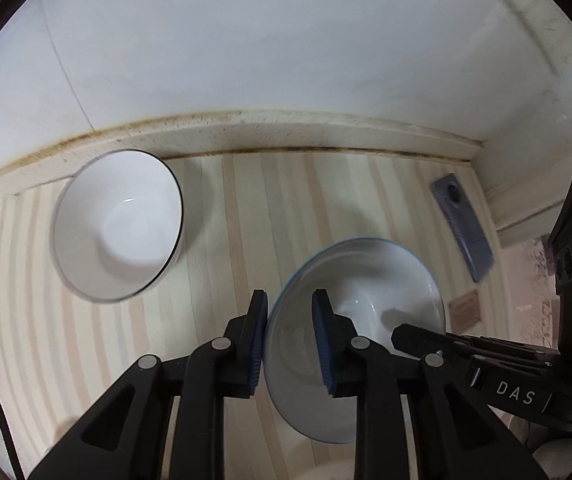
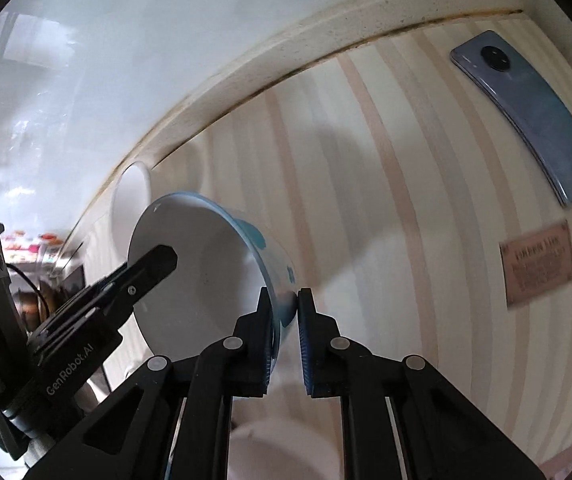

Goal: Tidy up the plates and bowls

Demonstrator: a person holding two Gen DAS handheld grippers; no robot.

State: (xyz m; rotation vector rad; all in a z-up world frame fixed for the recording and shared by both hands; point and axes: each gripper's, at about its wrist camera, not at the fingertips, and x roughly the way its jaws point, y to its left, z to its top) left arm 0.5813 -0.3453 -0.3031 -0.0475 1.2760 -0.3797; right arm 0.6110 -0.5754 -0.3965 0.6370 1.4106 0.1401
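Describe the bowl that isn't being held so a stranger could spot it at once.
Start at the stained ledge along the white wall, at the back of the striped tabletop. Just below its left stretch sits the black-rimmed bowl, upright, empty and untouched. Unlike the blue-rimmed bowl to its right, gripped on both sides, no jaws touch it.

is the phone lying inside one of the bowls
No, the phone lies flat on the striped table, apart from both the blue-rimmed bowl and the black-rimmed bowl.
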